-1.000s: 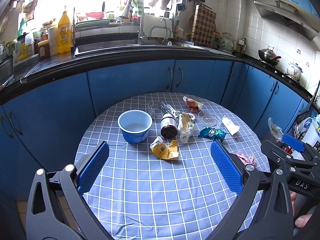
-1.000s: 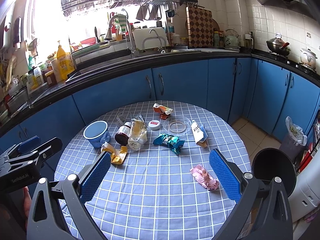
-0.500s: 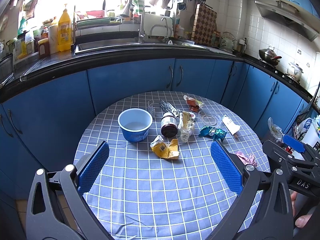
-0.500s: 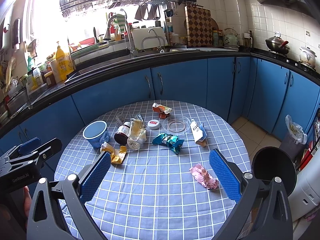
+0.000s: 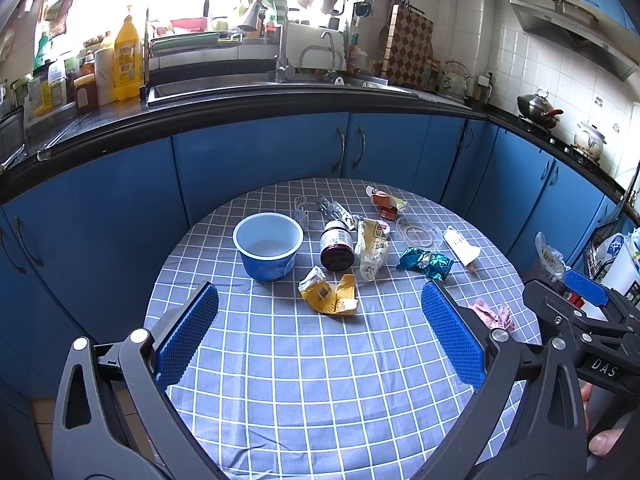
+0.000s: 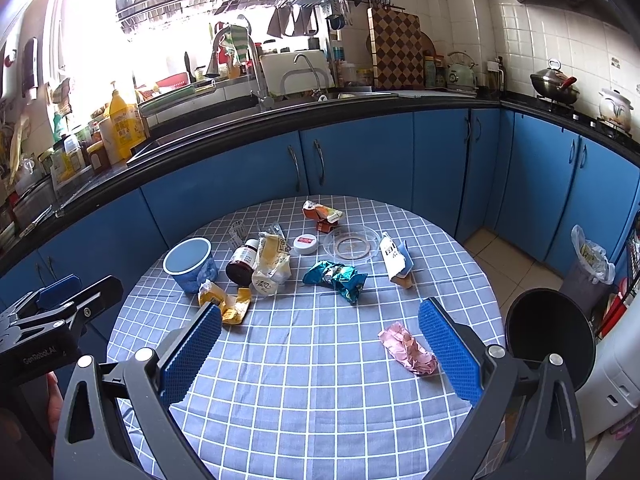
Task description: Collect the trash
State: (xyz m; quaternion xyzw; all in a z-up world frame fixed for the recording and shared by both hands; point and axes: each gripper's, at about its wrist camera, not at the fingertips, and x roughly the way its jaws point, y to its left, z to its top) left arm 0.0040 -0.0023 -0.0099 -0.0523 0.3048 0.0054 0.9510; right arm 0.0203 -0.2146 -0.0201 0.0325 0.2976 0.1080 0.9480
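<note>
Jaws spread wide on both: our left gripper [image 5: 320, 336] and right gripper [image 6: 320, 350] grasp nothing, hover over table [image 6: 304, 400]. Pink wrapper [image 6: 406, 350] at 3 o'clock, near rim. Risk: sloppy pinch flicks it off edge, missing black bin [image 6: 548, 328]. Yellow wrapper [image 5: 330, 290] at 12: flat, may slip.

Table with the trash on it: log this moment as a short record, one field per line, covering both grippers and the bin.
surface: round table with a blue checked cloth
left hand-held gripper: open, empty, above the near side of the table
right hand-held gripper: open, empty
nearest trash to right gripper: pink wrapper
nearest trash to left gripper: yellow wrapper
other items: blue cup, dark jar, teal wrapper
bin: black bin, off the table's right side
</note>
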